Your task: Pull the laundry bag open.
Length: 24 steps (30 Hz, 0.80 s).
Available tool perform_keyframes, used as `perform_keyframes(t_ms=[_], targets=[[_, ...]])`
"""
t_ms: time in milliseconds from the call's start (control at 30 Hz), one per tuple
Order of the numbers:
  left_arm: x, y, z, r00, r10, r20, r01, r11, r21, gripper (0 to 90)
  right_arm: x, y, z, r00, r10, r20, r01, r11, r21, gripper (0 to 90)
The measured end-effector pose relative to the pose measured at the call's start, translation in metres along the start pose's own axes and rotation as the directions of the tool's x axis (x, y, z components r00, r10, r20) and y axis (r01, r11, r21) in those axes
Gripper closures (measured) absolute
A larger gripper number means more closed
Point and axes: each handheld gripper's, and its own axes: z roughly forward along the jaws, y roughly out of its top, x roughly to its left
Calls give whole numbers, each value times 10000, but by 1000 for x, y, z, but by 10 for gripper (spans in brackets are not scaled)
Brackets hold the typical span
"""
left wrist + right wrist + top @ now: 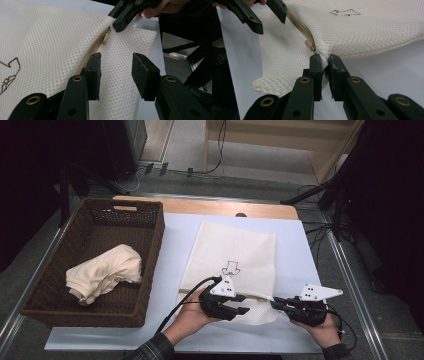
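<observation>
**Mesh bag: bracing the zip end, lining up on the zipper**

My right claw (325, 65) is clenched on a pinch of the mesh bag (235, 255) just beside the zipper pull (310, 44). My left claw (117, 71) is released, its jaws straddling mesh next to the zip line, pads not pressing on anything. The bag lies flat on the table (175, 240), right of the wicker basket (150, 250) holding a cream cloth (105, 272).

Step in hand, as I judge it: anchor the bag, then work the zip. Next move calls for my left claw to reach the small pull and nip it cleanly, while the right keeps tension.

The bag's long axis runs away from me; the zipper (93, 50) crosses its near end, left to right, with the pull at the right
</observation>
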Motion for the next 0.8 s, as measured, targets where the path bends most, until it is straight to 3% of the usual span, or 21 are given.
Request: perform_keyframes(t_ms=[433, 800], targets=[[1, 5, 19, 9997, 238, 61, -239, 9997, 96, 673, 1, 1, 0, 9999, -30, -149, 28, 9999, -98, 827], [1, 6, 31, 10000, 80, 16, -80, 9999, 101, 681, 4, 2, 0, 9997, -101, -241, 98, 9999, -124, 827]])
